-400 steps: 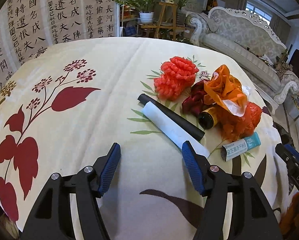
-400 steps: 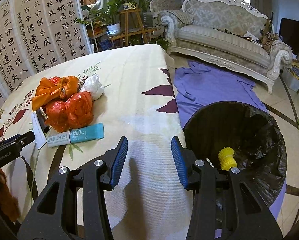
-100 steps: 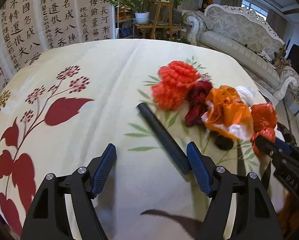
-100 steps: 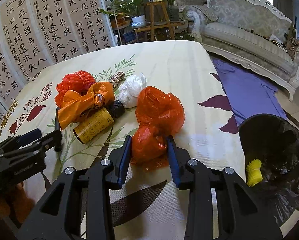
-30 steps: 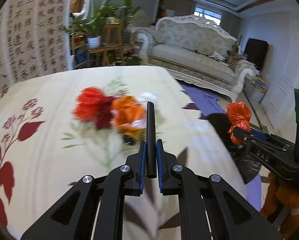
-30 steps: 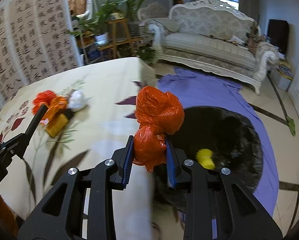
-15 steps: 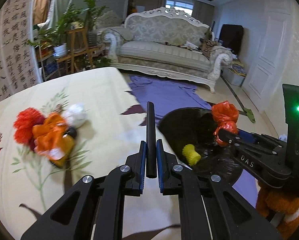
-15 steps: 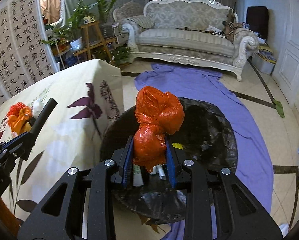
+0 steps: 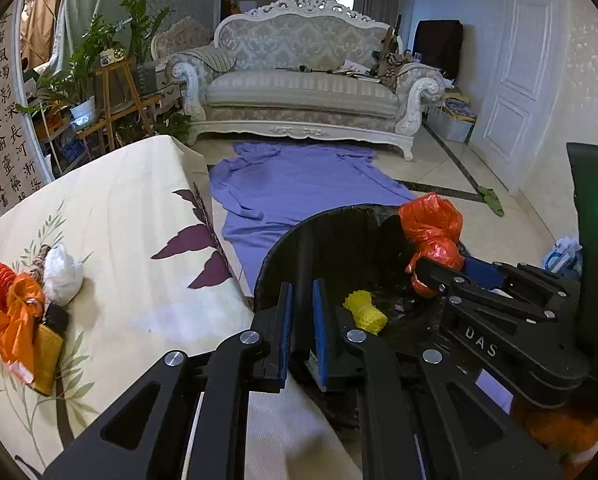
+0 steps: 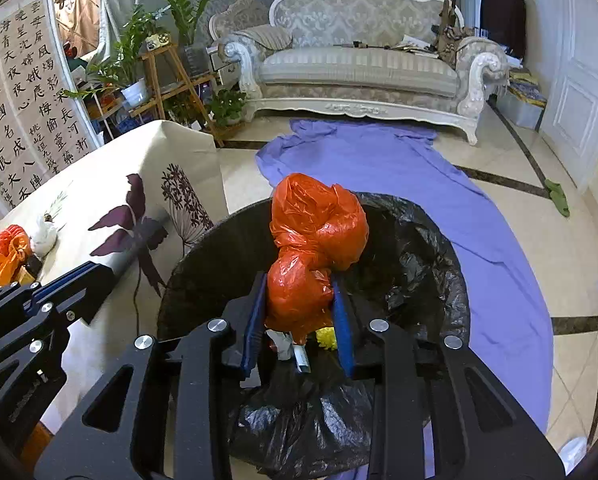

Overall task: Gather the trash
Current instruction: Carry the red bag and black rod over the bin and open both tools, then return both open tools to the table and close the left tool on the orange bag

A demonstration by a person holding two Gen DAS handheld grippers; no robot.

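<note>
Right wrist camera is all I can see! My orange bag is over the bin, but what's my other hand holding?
Observer: The left gripper is shut on a thin black tube, held out toward the bin.
Operator: What's the yellow thing behind my orange bag?
Observer: A ridged yellow foam net, lying inside the bin.
Operator: And that orange stuff on the table?
Observer: It's an orange wrapper lying over a yellow bottle with a black cap.
</note>
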